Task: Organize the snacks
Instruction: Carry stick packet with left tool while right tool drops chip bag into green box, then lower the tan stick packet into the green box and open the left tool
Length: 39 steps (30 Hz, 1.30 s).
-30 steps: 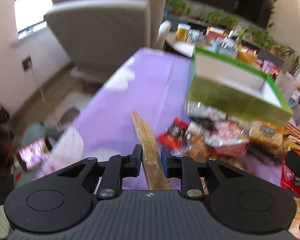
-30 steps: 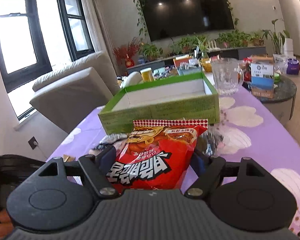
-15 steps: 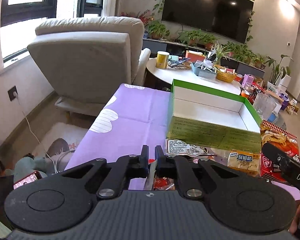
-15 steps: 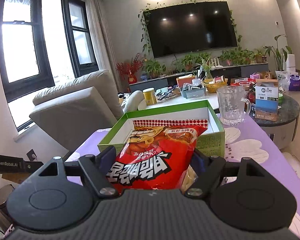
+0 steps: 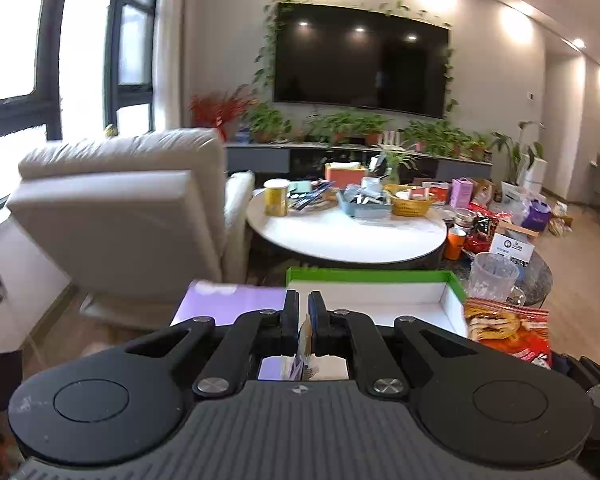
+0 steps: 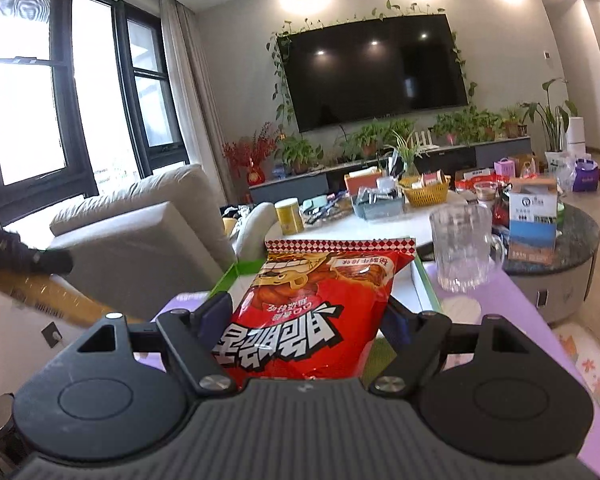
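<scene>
While the right gripper clamps the red snack bag above the green box, the left gripper pinches a thin packet; either may slip out.

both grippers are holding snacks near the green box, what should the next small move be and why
Probably ease the right gripper forward and down, then release: its red snack bag hangs at the near edge of the open green box, whose white floor looks bare.

Left hand-held gripper held level, fingers nearly together, pinching a thin yellow stick pack; right hand-held gripper spread wide, clamping a red snack bag.
</scene>
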{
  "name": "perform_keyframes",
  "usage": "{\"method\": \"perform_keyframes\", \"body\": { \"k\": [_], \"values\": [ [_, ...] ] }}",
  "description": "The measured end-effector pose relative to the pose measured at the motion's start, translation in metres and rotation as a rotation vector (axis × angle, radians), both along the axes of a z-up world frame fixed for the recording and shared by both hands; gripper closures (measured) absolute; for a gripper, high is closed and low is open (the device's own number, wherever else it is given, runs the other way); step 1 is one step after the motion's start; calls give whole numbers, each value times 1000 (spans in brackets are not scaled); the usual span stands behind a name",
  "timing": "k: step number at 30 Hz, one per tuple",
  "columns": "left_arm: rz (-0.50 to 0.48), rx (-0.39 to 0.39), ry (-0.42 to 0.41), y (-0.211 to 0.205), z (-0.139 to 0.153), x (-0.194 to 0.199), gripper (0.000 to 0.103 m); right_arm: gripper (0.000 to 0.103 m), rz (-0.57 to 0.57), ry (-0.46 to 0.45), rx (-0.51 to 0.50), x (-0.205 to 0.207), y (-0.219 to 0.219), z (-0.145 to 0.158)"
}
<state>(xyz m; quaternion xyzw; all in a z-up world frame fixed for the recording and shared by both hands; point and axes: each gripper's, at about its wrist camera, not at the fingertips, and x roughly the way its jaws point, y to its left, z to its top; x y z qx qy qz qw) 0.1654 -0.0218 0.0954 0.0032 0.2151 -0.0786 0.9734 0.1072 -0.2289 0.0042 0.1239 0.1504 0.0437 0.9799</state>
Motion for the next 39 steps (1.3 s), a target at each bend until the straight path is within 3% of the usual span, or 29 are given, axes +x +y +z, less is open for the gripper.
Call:
{"method": "perform_keyframes", "body": {
  "k": [8, 16, 22, 29, 34, 39],
  "values": [
    [-42, 55, 38, -37, -17, 59, 98, 54, -28, 28, -30, 35, -11, -12],
    [-53, 61, 165, -44, -54, 103, 97, 54, -29, 112, -11, 85, -17, -31],
    [-82, 49, 240, -41, -62, 121, 91, 54, -20, 290, -23, 107, -9, -52],
    [-105, 63, 202, -47, -41, 121, 91, 54, -44, 295, -19, 82, -10, -42],
    [-106, 70, 132, -46, -14, 104, 90, 54, -77, 264, 1, 63, -22, -27],
    [-118, 49, 125, -33, -8, 77, 87, 54, -77, 228, 15, 28, -31, -18]
  ]
}}
